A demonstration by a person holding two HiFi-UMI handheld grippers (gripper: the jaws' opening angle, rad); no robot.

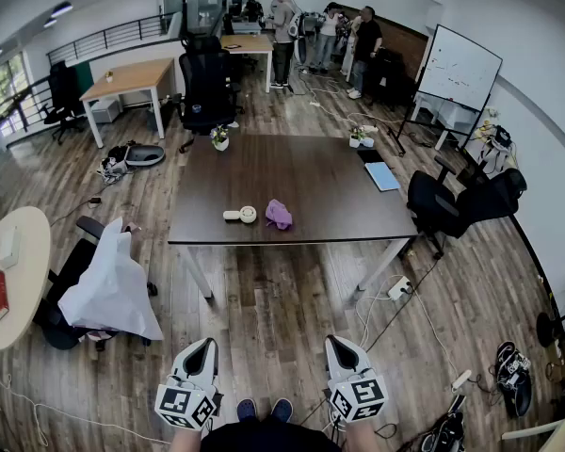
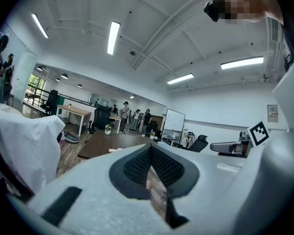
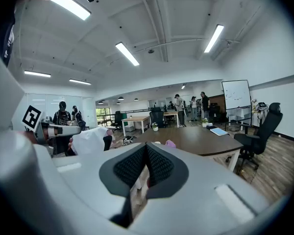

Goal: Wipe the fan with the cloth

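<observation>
Big dark table (image 1: pixel 301 172) is in mid room, well ahead of the person across bare wood floor. Both grippers sit low at the frame bottom, close to the body. Left gripper (image 1: pixel 203 349) has its jaws pressed together with nothing between them. Right gripper (image 1: pixel 336 347) is the same, closed and empty.

Purple cloth (image 1: pixel 279 214) is bunched on the table near its front edge, roughly midway between the two grippers side to side. Small white fan (image 1: pixel 240 215) lies flat just left of the cloth, apart from it. Its long axis runs along the near edge, handle to the left and round head toward the cloth.

Both items lie straight ahead of the tips, out of reach. The fan is on the left gripper's side, so that gripper looks likelier for it, and the cloth could go to either. Task not started, and the jaws must open first.
</observation>
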